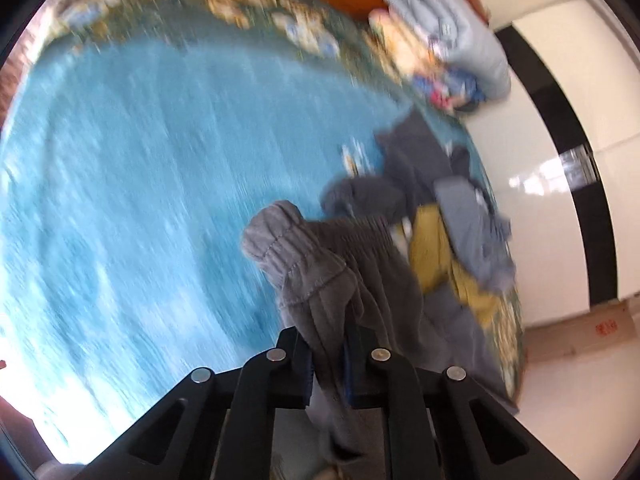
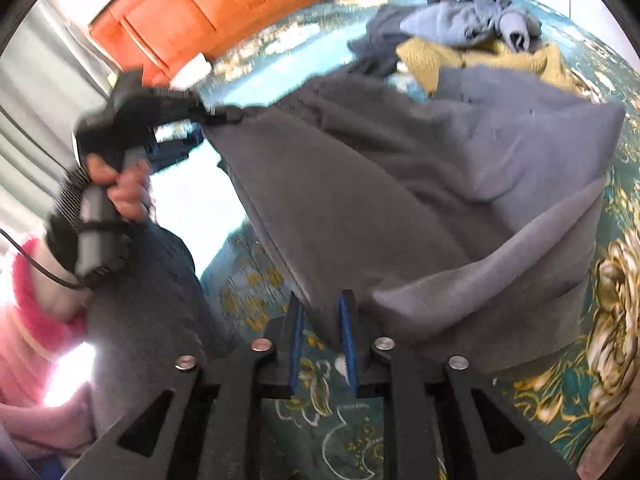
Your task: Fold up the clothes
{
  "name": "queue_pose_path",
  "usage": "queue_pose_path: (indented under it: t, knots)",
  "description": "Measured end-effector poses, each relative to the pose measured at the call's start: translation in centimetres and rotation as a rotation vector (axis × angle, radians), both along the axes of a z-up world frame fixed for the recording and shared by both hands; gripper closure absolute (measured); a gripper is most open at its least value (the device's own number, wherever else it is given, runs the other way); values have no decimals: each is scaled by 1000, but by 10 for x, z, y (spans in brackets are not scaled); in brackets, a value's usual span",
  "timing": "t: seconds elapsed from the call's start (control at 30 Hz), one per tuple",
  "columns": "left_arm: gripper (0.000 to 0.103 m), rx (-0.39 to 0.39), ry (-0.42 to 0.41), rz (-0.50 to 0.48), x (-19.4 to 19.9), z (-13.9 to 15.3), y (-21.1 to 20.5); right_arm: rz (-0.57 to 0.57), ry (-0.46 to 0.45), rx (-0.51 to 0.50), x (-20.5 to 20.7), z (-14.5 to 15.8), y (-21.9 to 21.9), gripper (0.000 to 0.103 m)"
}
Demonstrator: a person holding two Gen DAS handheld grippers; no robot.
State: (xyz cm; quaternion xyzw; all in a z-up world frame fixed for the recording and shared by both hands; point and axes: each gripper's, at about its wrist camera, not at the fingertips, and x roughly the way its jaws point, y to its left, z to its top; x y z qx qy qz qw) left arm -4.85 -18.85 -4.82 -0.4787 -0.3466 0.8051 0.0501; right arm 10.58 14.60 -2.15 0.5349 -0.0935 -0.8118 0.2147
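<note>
A pair of grey sweatpants (image 1: 312, 256) hangs lifted above the blue bedspread (image 1: 140, 160). My left gripper (image 1: 327, 344) is shut on its elastic waistband, which bunches between the jaws. In the right wrist view the same grey pants (image 2: 400, 168) stretch between both grippers. My right gripper (image 2: 322, 308) is shut on the pants' lower edge. The left gripper (image 2: 208, 118) shows there at upper left, held by a hand, pinching the other corner.
A pile of unfolded clothes, dark grey, blue-grey and mustard yellow (image 1: 448, 216), lies on the bed's right side; it also shows in the right wrist view (image 2: 472, 40). A folded light-blue quilt (image 1: 444, 24) sits by the orange headboard (image 2: 208, 12). White tiled floor (image 1: 560, 160) lies beyond the bed edge.
</note>
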Motion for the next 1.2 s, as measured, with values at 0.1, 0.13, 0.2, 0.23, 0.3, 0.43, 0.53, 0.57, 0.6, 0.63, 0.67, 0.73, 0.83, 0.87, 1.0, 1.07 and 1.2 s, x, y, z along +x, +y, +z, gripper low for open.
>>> queue_pose_path:
  t: [0.1,0.13,0.2,0.23,0.3,0.43,0.53,0.57,0.6,0.63,0.67,0.73,0.83,0.87,1.0,1.07,1.2]
  knots:
    - [92,-1,10,78,-3,-1,-24,-77,44,-45,-6,18,27,59]
    - [92,0,11,103,-4,-1,-32,-127,51,-40,-9,20,40,59]
    - [92,50,-21,153,-4,-13,-45,-262,48,-17,-18,18,70,58]
    - [92,61,-29,161,-5,-17,-47,-328,37,-17,-22,14,84,58]
    - [92,65,-33,165,-7,-21,-47,-469,-3,-76,-30,1,116,58]
    - [92,50,-29,153,-11,-24,-41,-739,-99,-232,-52,-28,177,58]
    - [92,37,-23,141,-13,-24,-36,-875,-157,-287,-71,-45,205,58]
    - [92,40,-25,142,-13,-24,-37,-885,-175,-280,-80,-48,206,58]
    - [92,42,-26,143,-13,-25,-38,-890,-192,-260,-89,-51,208,58]
    - [92,45,-28,144,-13,-26,-38,-888,-212,-223,-96,-53,208,58]
    - [92,47,-31,145,-14,-27,-38,-883,-233,-180,-102,-55,207,58]
    - [92,49,-35,145,-15,-29,-38,-880,-280,-102,-112,-61,207,59]
    - [92,52,-37,136,-15,-30,-38,-887,-348,-82,-108,-71,211,72]
    - [92,53,-38,133,-16,-30,-37,-885,-364,-81,-104,-74,211,83]
    - [91,64,-42,125,-17,-32,-37,-840,-379,-58,-83,-75,202,98]
    - [91,75,-47,121,-18,-33,-37,-816,-356,-83,-71,-71,195,100]
    - [91,86,-65,86,-28,-31,-34,-850,-268,-242,-64,-47,203,101]
